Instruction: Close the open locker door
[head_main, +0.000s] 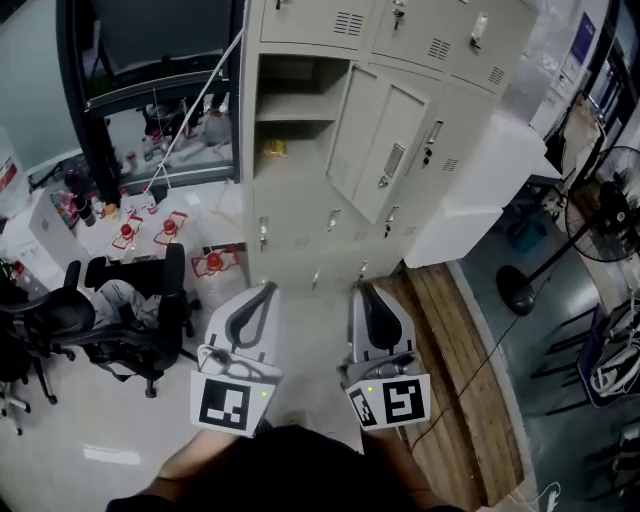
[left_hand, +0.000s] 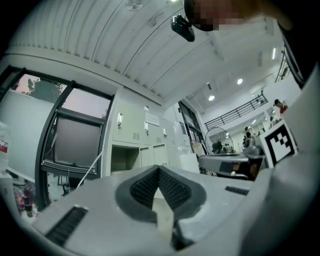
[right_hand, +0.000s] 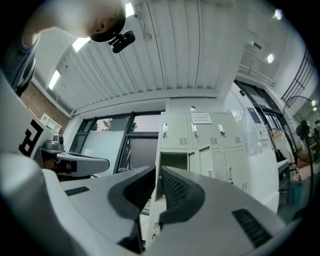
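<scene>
A pale grey locker bank (head_main: 300, 215) stands ahead. One compartment (head_main: 295, 100) in its upper left part is open, and its door (head_main: 375, 150) swings out to the right. The head view has my left gripper (head_main: 262, 292) and right gripper (head_main: 362, 292) side by side, pointing at the lockers and well short of them. The left gripper (left_hand: 159, 167) is shut, tips touching, with nothing in it. The right gripper (right_hand: 157, 169) shows a narrow slit between its tips and holds nothing. Past the jaws, the open compartment (right_hand: 172, 161) and door (right_hand: 201, 157) are far off.
A black office chair (head_main: 120, 320) stands left, with red-topped items (head_main: 170, 228) on the floor behind it. A black window frame (head_main: 100, 110) is at the back left. A white box (head_main: 480, 180) leans by the lockers' right side. A wooden board (head_main: 450, 370) and a fan (head_main: 600, 215) are right.
</scene>
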